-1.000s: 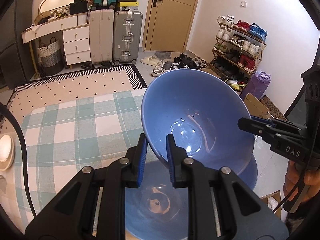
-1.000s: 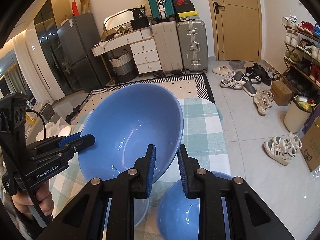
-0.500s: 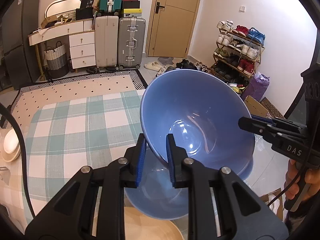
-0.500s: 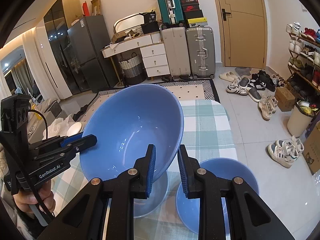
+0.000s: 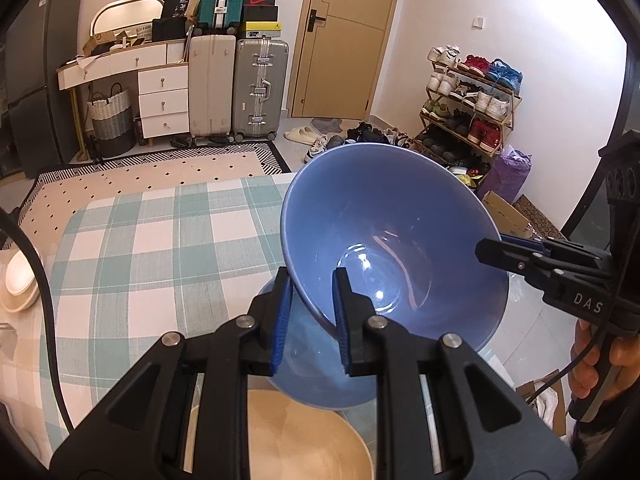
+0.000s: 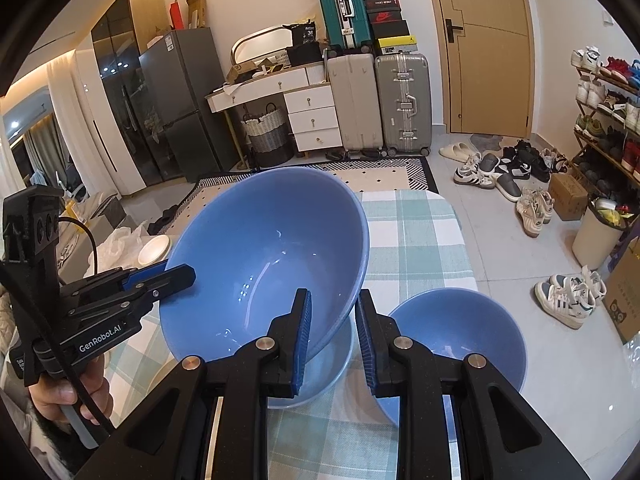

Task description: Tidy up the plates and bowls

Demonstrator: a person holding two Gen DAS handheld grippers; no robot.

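A large blue bowl (image 5: 384,232) is held tilted in the air by both grippers. My left gripper (image 5: 310,308) is shut on its near rim. My right gripper (image 6: 332,330) is shut on the opposite rim; in the left wrist view it reaches in from the right (image 5: 520,254). The same bowl fills the right wrist view (image 6: 264,264), with the left gripper (image 6: 160,280) at its left rim. A second blue bowl (image 5: 320,368) stands on the table right under the held one. A third blue bowl (image 6: 456,340) stands to the right.
The table (image 5: 152,248) has a green-and-white checked cloth. A tan plate (image 5: 304,440) lies at its near edge under my left gripper. A small white dish (image 5: 18,280) sits off the left side. Shoes and a shoe rack (image 5: 468,112) lie beyond the table.
Both grippers have lifted the blue bowl up and back toward me. The bowls below look farther away, and the tan plate has come into the left wrist view.
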